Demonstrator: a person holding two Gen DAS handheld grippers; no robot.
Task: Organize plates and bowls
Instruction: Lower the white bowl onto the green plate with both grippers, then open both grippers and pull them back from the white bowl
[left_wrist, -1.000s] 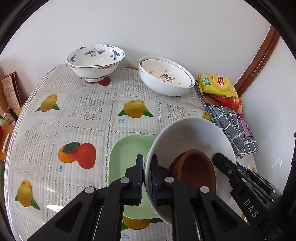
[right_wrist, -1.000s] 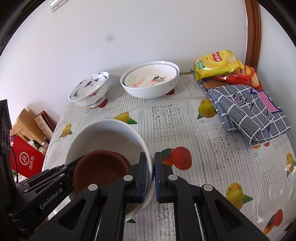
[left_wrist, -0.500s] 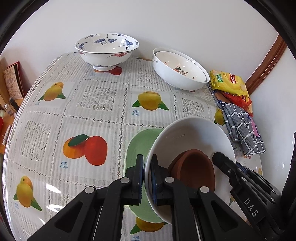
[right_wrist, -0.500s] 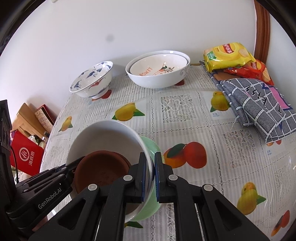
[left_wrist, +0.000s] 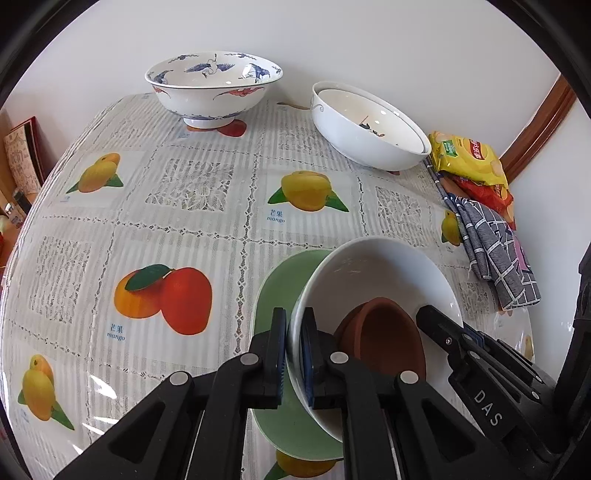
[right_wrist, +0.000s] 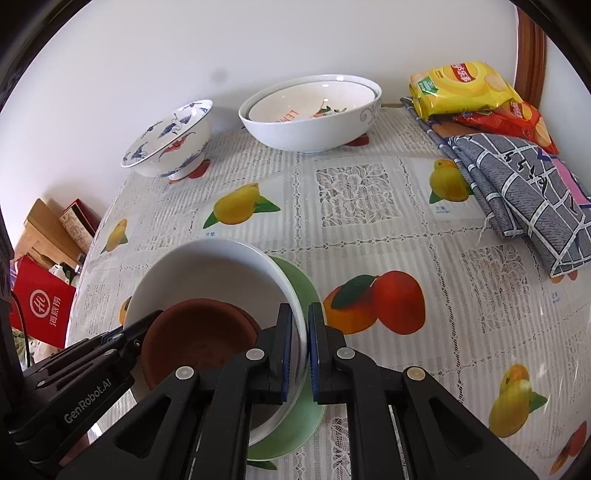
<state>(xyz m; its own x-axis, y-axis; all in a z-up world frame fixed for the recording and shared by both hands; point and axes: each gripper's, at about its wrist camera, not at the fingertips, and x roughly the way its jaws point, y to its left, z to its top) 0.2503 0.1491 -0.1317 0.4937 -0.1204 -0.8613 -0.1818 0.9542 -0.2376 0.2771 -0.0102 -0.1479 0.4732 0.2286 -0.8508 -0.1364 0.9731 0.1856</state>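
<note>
A plain white bowl (left_wrist: 373, 273) (right_wrist: 207, 269) with a small brown bowl (left_wrist: 384, 339) (right_wrist: 199, 339) inside it hangs just over a green plate (left_wrist: 277, 295) (right_wrist: 299, 288). My left gripper (left_wrist: 294, 332) is shut on the white bowl's left rim. My right gripper (right_wrist: 299, 332) is shut on its right rim. Whether the bowl touches the plate I cannot tell. At the back stand a blue-and-white crane bowl (left_wrist: 214, 88) (right_wrist: 170, 144) and two nested white bowls (left_wrist: 369, 125) (right_wrist: 310, 114).
The table wears a fruit-print cloth (left_wrist: 192, 192). Snack bags (right_wrist: 465, 88) and a folded grey checked towel (right_wrist: 517, 195) lie along the right side by the wall. Boxes and a red bag (right_wrist: 40, 302) sit beyond the left edge.
Both grippers have sunk with the white bowl toward the green plate. The table and far bowls look nearer, and more of the plate shows beside the bowl.
</note>
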